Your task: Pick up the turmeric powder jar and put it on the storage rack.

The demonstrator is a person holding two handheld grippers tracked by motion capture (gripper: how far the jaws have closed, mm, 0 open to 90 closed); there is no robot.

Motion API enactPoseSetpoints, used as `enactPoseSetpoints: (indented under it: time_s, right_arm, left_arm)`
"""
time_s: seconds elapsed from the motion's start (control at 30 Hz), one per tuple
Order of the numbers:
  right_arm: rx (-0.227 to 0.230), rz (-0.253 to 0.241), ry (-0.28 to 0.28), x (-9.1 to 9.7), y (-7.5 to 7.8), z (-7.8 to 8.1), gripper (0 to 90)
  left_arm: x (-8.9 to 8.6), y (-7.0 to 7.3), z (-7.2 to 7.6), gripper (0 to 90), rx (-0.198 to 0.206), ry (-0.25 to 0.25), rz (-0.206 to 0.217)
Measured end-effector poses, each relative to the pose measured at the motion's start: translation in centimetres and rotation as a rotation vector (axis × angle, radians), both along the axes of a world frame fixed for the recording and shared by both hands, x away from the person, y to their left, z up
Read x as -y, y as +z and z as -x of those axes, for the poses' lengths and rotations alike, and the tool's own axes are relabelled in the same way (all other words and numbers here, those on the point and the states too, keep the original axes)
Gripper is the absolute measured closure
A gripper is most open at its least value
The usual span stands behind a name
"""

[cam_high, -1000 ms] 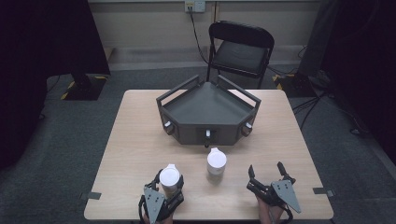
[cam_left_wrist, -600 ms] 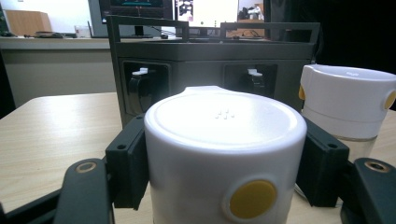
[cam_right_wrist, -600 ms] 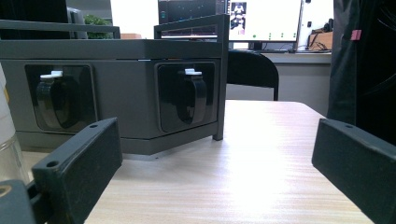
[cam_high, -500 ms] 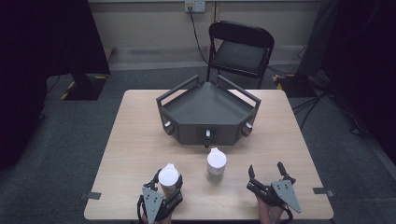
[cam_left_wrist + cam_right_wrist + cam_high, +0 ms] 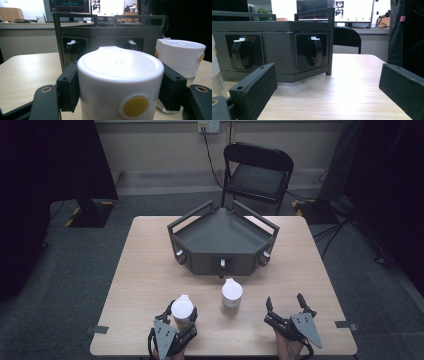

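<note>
Two white lidded cups stand on the wooden table (image 5: 150, 275). My left gripper (image 5: 182, 312) is shut on the nearer cup (image 5: 182, 309) near the table's front edge; in the left gripper view its black pads (image 5: 68, 90) press both sides of that cup (image 5: 120, 82), which has a yellow dot on its lid rim. The second cup (image 5: 231, 292) (image 5: 181, 56) stands free a little right and farther back. My right gripper (image 5: 285, 305) rests open at the front right, its jaws wide apart (image 5: 327, 97) with bare table between them.
A dark grey angular box (image 5: 222, 240) (image 5: 274, 42) with rails on top and knobs on its front faces sits at the table's middle back. A black folding chair (image 5: 257, 175) stands behind the table. Cables lie on the floor at the right.
</note>
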State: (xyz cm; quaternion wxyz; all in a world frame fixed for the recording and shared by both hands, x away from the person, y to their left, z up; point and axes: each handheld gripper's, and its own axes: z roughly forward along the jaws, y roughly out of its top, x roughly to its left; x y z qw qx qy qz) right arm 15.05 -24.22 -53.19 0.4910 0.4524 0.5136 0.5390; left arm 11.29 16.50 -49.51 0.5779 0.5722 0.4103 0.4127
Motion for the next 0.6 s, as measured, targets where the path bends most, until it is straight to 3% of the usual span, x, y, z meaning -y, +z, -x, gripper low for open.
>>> enactPoseSetpoints:
  time_s: [0.6]
  right_arm:
    - [0.000,0.000,0.000,0.0,0.0,0.0,0.4]
  left_arm:
    - [-1.2,1.3,-0.3,30.6,0.035,-0.037,-0.005]
